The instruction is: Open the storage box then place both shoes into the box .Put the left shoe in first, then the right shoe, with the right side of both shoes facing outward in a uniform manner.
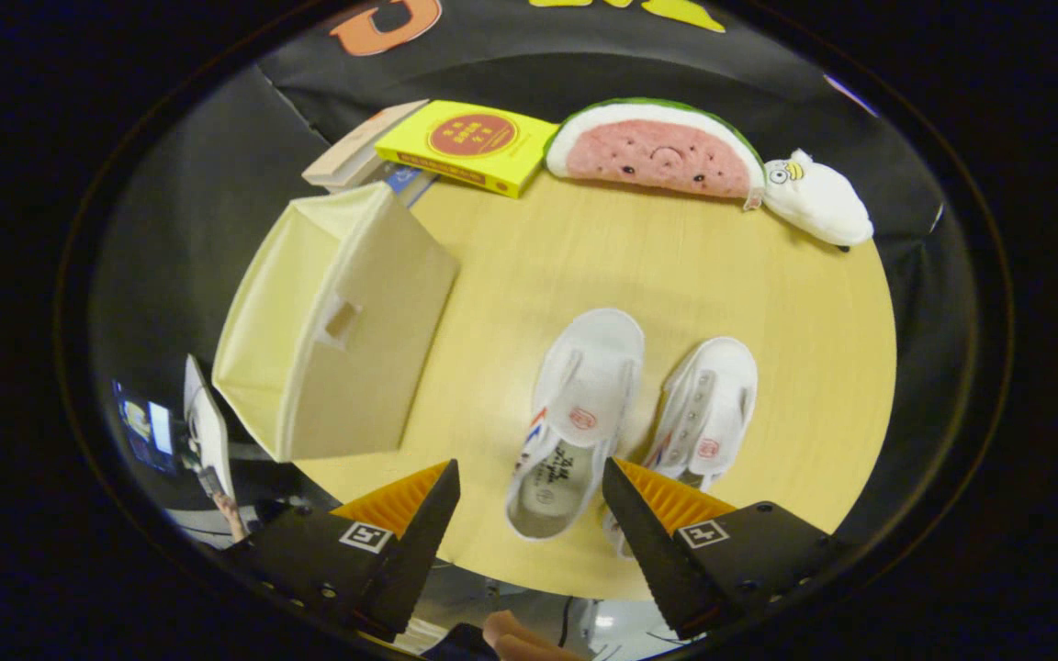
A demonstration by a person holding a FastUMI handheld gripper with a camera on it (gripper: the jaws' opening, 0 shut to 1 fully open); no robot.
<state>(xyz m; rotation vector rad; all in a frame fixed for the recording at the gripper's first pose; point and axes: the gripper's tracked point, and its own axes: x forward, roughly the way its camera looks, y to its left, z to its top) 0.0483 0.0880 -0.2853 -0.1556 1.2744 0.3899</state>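
A round wooden table [768, 303] is seen from above, past the two fingers of a gripper [531, 477]. The jaws are spread wide and hold nothing. Between the fingers lies the heel end of a white shoe [575, 431], its opening facing up and its toe pointing away from the gripper. A second white shoe [708, 413] lies just beside it, near the other finger, which covers its heel; it points the same way. The two shoes are close together, slightly angled toward each other at the heels.

A cream fabric box [336, 321] stands on the table on the other side of the first shoe, well apart from it. Its top is open and it has a small cut-out handle on the near wall.

At the far edge of the table lie a yellow book [469, 144] on top of other books, a watermelon-slice plush [658, 151] beside it, and a small white plush [818, 202] touching the watermelon's end.
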